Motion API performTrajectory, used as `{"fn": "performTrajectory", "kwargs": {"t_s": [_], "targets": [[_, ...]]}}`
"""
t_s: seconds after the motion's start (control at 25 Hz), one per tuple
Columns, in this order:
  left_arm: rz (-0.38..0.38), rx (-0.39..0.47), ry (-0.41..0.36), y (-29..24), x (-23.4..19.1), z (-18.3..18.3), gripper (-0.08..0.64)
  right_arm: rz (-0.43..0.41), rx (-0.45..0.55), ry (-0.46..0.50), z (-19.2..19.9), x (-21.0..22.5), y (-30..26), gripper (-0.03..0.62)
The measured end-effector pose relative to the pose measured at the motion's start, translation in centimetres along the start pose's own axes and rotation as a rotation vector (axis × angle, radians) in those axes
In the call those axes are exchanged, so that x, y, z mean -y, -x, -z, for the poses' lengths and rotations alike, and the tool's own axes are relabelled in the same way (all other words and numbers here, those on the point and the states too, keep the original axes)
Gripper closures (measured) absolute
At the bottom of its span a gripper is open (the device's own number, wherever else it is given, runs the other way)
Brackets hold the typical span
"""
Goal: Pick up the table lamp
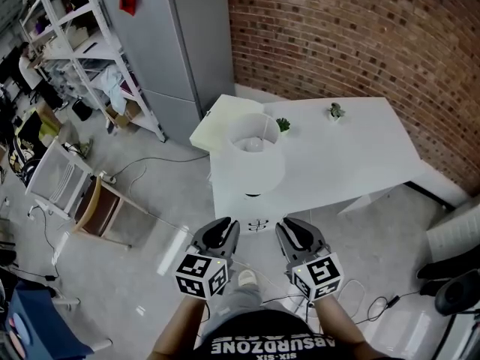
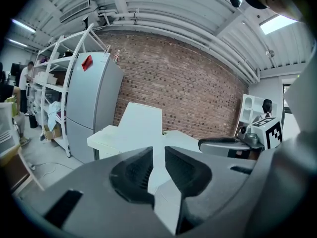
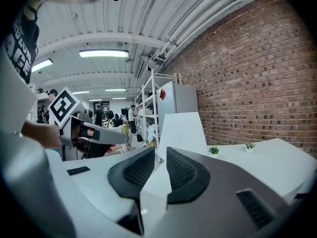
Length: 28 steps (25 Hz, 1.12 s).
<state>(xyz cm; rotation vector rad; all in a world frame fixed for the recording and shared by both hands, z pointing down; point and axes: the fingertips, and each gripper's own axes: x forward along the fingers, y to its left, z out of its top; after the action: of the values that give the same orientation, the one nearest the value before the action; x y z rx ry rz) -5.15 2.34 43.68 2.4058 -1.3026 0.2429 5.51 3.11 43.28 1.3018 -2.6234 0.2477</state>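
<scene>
- Two tools, both mine and both empty. The left tool (image 1: 225,229) and the right tool (image 1: 289,232) each have their jaws only a narrow slit apart, with nothing between the pads.
- The table lamp (image 1: 255,154) stands upright at the near end of the white counter (image 1: 360,148). It is straight ahead of both tools and untouched, with its base close to the near edge.
- The step in hand, as I judge it, is the approach; no grasp has begun.
- The next move calls for wider jaws. The broad shade overhangs the stem, so I would come in low for the stem or base and lift straight up.
- There is open floor between me and the counter.
- A pale slab (image 1: 221,118) lies just behind the lamp at the left corner.
- Two small plants (image 1: 283,124) stand further back, well apart from the lamp.
- The fridge (image 1: 169,43) stands beyond, to the left.
</scene>
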Motion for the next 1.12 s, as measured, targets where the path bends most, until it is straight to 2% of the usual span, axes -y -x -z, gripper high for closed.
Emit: {"fn": "performTrajectory", "kwargs": {"t_s": [0.36, 0.44, 0.72, 0.92, 1.12], "targets": [[0.026, -0.010, 0.031, -3.5, -3.2, -0.8, 0.337, -0.001, -0.013, -0.068, 0.0, 2.5, -3.8, 0.436], [0.028, -0.022, 0.033, -4.1, -3.9, -0.7, 0.330, 0.000, -0.024, -0.096, 0.3, 3.1, -4.4, 0.402], [0.034, -0.057, 0.018, -5.0, -5.5, -0.4, 0.316, 0.005, -0.060, -0.119, 1.3, 3.9, -5.6, 0.350], [0.047, -0.070, -0.012, -5.1, -6.4, 0.0, 0.299, 0.002, -0.066, -0.124, 1.5, 4.3, -6.3, 0.331], [0.045, -0.087, -0.008, -6.2, -7.3, -0.1, 0.288, 0.009, -0.076, -0.123, 1.3, 5.5, -6.7, 0.325]]}}
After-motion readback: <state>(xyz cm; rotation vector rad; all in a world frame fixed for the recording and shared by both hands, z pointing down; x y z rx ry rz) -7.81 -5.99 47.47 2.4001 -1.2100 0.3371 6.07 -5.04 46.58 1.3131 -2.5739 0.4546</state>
